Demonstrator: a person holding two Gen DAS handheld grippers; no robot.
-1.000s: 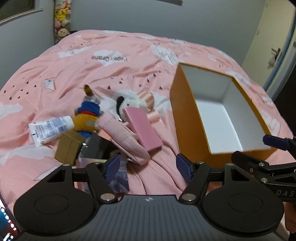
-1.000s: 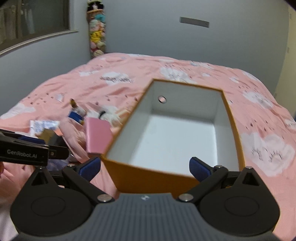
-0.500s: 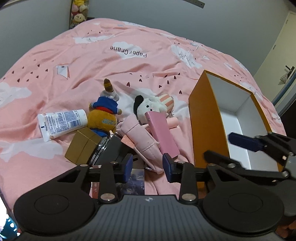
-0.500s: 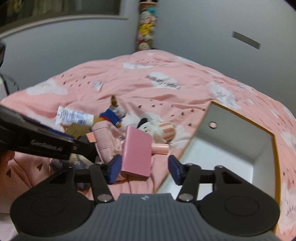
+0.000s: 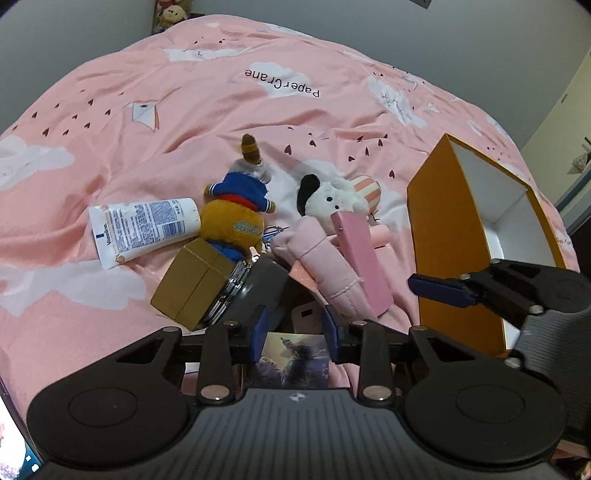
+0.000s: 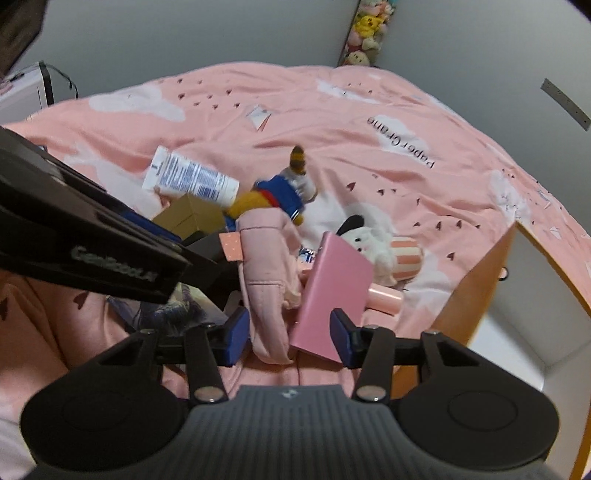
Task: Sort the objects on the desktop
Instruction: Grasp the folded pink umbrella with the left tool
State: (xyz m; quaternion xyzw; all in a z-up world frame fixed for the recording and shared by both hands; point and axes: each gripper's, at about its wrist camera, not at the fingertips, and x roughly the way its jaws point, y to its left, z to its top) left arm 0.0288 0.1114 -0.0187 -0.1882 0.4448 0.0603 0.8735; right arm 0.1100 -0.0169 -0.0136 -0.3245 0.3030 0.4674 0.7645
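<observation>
A pile of objects lies on the pink bed: a white cream tube [image 5: 144,227], a bear plush in blue [image 5: 236,210], a white dog plush [image 5: 332,197], a pink flat box [image 5: 362,258], a pink fabric pouch [image 5: 325,266], a brown box [image 5: 192,282], a dark jar [image 5: 258,288] and a picture card [image 5: 295,360]. My left gripper [image 5: 293,332] is open, low over the card and jar. My right gripper [image 6: 290,336] is open, its fingers either side of the pink box [image 6: 332,291] and pouch [image 6: 264,280].
An open orange box [image 5: 443,229] with a white inside stands to the right of the pile; it also shows in the right wrist view [image 6: 476,291]. The pink quilt [image 5: 221,103] spreads beyond. Plush toys hang on the far wall [image 6: 365,35].
Both grippers moved left and down towards the pile, away from the orange box. Both have narrowed their opening. The objects have not moved.
</observation>
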